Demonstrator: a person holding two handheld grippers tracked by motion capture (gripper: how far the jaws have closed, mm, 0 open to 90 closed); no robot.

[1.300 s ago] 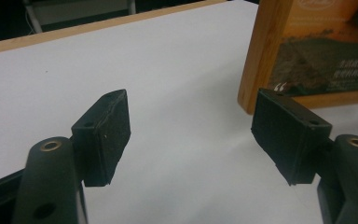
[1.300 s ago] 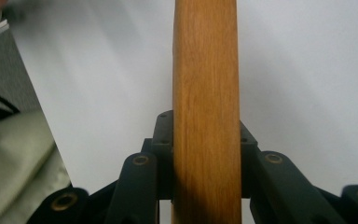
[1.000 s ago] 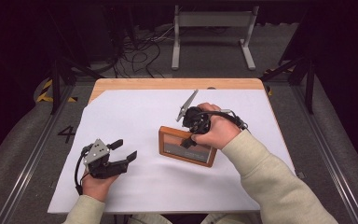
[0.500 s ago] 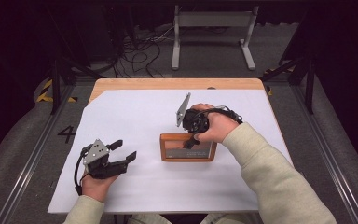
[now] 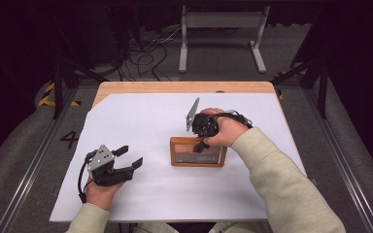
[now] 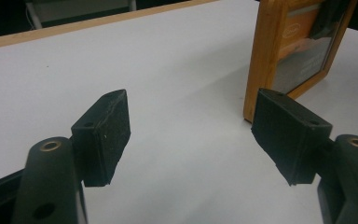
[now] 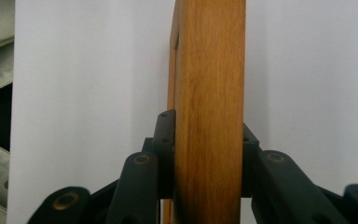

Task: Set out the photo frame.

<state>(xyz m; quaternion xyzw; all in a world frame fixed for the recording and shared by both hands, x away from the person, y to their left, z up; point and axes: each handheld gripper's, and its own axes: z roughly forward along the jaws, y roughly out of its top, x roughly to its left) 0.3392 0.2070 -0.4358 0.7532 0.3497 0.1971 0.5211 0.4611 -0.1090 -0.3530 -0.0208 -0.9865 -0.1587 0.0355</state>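
Wooden picture frame [image 5: 197, 152], upright, long axis across table [image 5: 141, 116]; right gripper [image 5: 201, 144] clamps its top edge; left gripper [image 5: 128, 158] open, apart.

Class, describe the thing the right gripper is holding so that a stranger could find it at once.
Start at the white sheet covering the table. Right of its centre stands a wooden picture frame, gripped at its top edge by the right gripper. It is the sheet's one orange-brown thing; the left gripper is black.

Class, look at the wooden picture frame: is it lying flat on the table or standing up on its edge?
Standing on edge. The wooden picture frame rises upright from the white table, its top edge clamped in the right claw.
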